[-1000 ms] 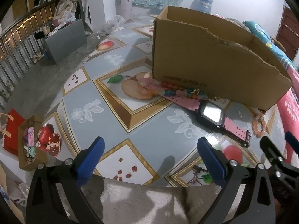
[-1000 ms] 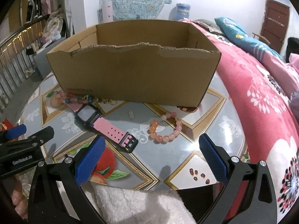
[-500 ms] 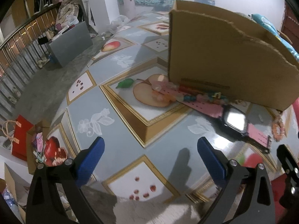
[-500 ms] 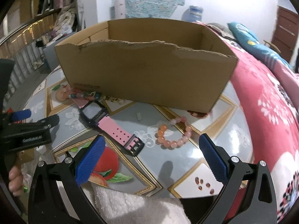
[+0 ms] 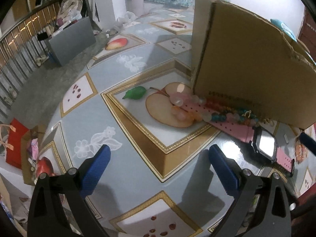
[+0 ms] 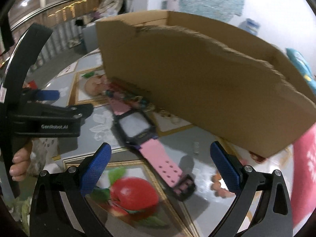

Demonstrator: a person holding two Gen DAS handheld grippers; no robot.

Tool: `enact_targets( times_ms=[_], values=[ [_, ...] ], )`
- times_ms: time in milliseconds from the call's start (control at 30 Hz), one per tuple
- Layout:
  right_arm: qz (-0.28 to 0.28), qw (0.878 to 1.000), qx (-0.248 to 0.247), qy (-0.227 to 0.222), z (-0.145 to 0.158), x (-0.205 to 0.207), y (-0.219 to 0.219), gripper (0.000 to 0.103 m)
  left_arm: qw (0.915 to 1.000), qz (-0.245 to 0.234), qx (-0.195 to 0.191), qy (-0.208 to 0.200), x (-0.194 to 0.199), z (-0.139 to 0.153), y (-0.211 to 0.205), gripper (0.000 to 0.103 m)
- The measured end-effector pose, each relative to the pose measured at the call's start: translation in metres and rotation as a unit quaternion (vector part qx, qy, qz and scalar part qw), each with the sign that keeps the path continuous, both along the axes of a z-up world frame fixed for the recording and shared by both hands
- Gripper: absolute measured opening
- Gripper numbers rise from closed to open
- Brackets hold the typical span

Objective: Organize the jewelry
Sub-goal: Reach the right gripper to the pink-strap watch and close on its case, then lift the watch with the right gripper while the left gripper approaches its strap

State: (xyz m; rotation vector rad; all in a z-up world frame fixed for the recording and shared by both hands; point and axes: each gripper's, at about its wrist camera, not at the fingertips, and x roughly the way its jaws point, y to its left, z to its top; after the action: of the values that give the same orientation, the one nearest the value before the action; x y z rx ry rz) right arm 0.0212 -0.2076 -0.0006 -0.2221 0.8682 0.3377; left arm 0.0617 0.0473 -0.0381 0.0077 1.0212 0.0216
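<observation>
Left wrist view showed the left gripper (image 5: 158,164) with its jaws spread wide, holding nothing, above the table (image 5: 94,122). The right gripper (image 6: 161,162) was likewise spread and empty — the pink watch (image 6: 146,136) lay flat between its fingers, against the cardboard box (image 6: 197,83), with a beaded bracelet (image 5: 199,110) on its strap.

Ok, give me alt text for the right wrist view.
The open right gripper hovers over a pink watch lying on a fruit-print table in front of a cardboard box. The left gripper shows at the left edge; the image is motion-blurred.
</observation>
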Motion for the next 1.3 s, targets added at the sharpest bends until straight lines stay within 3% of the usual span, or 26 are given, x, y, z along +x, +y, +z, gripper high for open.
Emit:
enact_targets(
  times_ms=[167, 433, 633, 733, 933, 1067, 1300],
  values=[
    [0.045, 0.998, 0.013, 0.039, -0.016, 0.007, 0.013, 0.096, 0.9999, -0.012, 0.0, -0.005, -0.001, -0.001, 0.0, 0.097],
    [0.07, 0.997, 0.007, 0.018, -0.02, 0.003, 0.013, 0.096, 0.9999, -0.013, -0.002, -0.007, -0.002, 0.001, 0.0, 0.097],
    [0.069, 0.997, 0.001, 0.044, -0.012, 0.009, 0.007, 0.096, 0.9998, -0.013, 0.0, -0.013, -0.003, 0.0, -0.001, 0.098],
    [0.064, 0.998, -0.016, 0.01, -0.007, 0.009, 0.008, 0.096, 0.9997, -0.016, -0.001, -0.019, -0.006, -0.001, 0.0, 0.098],
    [0.112, 0.994, -0.013, 0.01, -0.011, 0.013, 0.02, 0.075, 0.9992, -0.026, 0.0, -0.03, -0.011, -0.001, 0.0, 0.098],
    [0.115, 0.993, -0.003, 0.012, -0.01, 0.019, 0.027, 0.049, 0.999, -0.032, -0.001, -0.03, -0.012, 0.0, 0.001, 0.097],
    [0.127, 0.991, 0.0, 0.032, -0.008, 0.017, 0.024, 0.047, 0.9971, -0.047, -0.023, -0.055, -0.03, 0.007, 0.005, 0.097]
  ],
)
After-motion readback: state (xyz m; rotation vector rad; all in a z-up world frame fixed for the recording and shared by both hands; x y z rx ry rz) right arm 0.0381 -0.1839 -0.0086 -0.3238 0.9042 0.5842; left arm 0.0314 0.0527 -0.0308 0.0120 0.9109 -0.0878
